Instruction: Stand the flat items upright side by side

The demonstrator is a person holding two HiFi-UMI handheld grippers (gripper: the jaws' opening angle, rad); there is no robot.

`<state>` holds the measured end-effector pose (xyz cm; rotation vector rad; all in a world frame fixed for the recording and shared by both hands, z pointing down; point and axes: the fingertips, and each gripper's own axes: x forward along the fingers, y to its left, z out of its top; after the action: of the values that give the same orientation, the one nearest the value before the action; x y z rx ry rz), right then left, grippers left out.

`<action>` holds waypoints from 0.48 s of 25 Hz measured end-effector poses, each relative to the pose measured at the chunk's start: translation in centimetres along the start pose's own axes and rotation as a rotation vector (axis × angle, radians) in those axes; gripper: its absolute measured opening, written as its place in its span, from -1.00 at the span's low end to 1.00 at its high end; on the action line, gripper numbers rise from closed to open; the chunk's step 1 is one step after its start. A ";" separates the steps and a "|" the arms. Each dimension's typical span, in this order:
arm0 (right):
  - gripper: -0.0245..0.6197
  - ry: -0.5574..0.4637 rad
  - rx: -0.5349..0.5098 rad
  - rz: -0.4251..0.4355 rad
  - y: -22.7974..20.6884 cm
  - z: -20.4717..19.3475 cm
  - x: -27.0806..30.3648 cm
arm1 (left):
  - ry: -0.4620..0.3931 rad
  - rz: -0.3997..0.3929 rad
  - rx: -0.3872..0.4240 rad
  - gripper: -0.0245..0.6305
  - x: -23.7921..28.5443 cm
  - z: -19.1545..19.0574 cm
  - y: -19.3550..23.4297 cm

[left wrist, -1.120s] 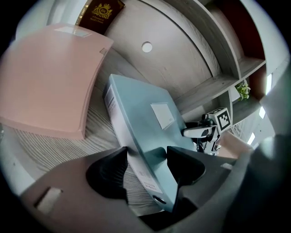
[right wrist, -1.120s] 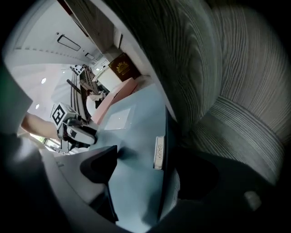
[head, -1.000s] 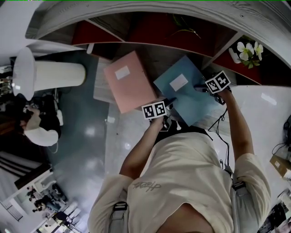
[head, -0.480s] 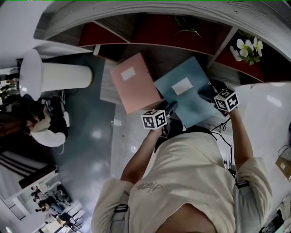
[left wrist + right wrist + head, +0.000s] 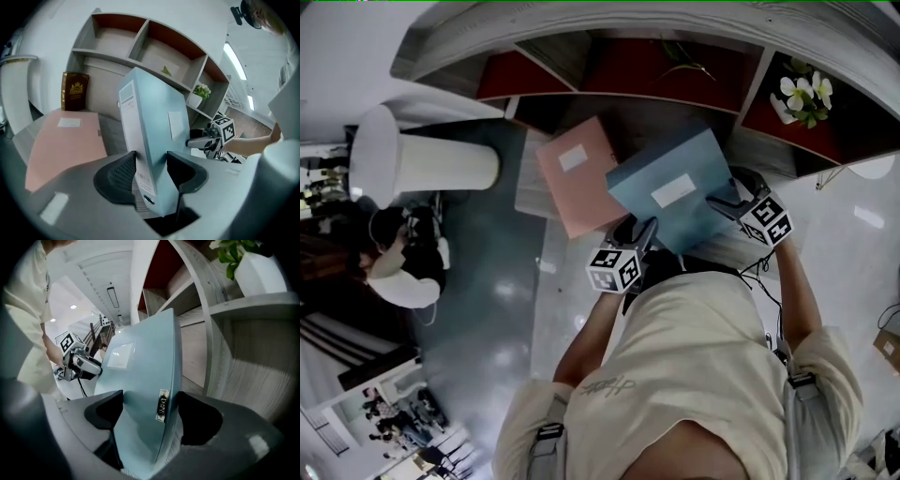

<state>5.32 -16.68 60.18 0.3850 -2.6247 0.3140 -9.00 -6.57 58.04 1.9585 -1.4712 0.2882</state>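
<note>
A light blue binder [image 5: 675,192] with a white label is tilted up off the desk, spine toward me. My left gripper [image 5: 636,230] grips its near left corner; in the left gripper view its closing jaws [image 5: 150,171] press both sides of the blue binder [image 5: 154,131]. My right gripper [image 5: 722,202] holds the right edge; its jaws [image 5: 150,416] are closing with the blue binder [image 5: 140,380] between them, pads against it. A pink binder [image 5: 581,173] lies flat to the left, also seen as the pink binder [image 5: 61,140].
A grey shelf unit [image 5: 675,89] with red-backed cubbies stands behind the desk. A potted white flower [image 5: 806,94] sits in the right cubby. A dark book [image 5: 74,91] with a gold emblem stands against the shelf. A white pedestal [image 5: 422,159] and a person [image 5: 394,272] are left.
The blue binder has risen from lying flat to a steep tilt. Both grippers moved with it, the left one drawing nearer to me along the near corner.
</note>
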 end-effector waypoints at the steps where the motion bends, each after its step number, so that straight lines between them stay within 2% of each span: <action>1: 0.22 -0.003 -0.018 -0.008 0.0 0.4 0.0 | -0.015 0.005 0.015 -0.26 -0.3 0.5 0.0; 8: 0.09 0.005 -0.203 -0.097 -0.6 2.0 -0.4 | -0.071 0.001 0.143 -0.30 -1.5 1.5 -0.8; 12: 0.05 0.033 -0.231 -0.120 -0.6 1.1 -0.5 | -0.077 -0.015 0.218 -0.28 -1.9 0.7 -1.7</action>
<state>5.53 -17.46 59.07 0.4508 -2.5562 -0.0219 -8.24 -5.31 55.92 2.1732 -1.5276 0.3839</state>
